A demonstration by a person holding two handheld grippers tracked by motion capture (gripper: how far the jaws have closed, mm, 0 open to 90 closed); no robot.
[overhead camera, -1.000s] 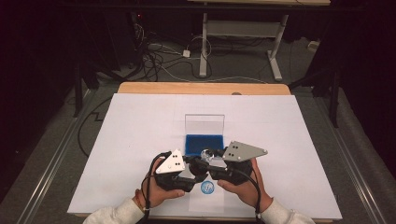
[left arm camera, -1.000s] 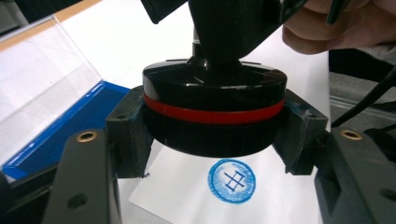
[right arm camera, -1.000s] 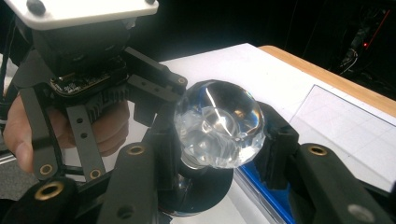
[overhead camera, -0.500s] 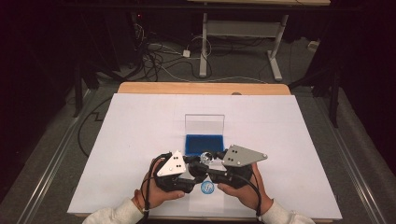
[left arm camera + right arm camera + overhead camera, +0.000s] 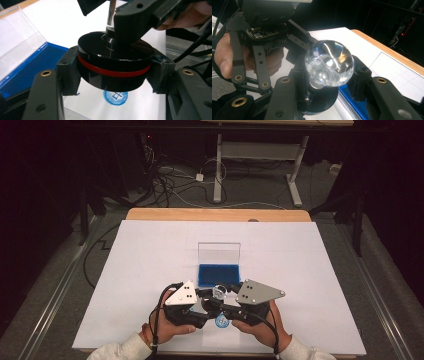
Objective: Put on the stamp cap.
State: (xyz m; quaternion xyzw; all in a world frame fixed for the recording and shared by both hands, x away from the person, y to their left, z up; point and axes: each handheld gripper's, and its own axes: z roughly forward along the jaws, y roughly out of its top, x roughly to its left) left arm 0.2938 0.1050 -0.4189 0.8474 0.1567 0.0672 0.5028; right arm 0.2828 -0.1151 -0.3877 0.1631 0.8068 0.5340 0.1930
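Left gripper (image 5: 112, 82) clamping round black stamp base with red band (image 5: 113, 66), holding it above blue round print (image 5: 115, 97) near front edge of white table sheet (image 5: 125, 270). Right gripper (image 5: 329, 82) closing on stamp's clear faceted knob (image 5: 329, 63). Open blue ink-pad case (image 5: 218, 275) just behind.

light: bright table, dark surroundings | glare: knob | focus: jaws blurred

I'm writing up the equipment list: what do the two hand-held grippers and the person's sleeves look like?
Both the left hand-held gripper and the right hand-held gripper are black, each topped by a grey three-cornered plate with small holes. Their jaws have brass-coloured rivets, and a black cable trails from each. The sleeves are white.
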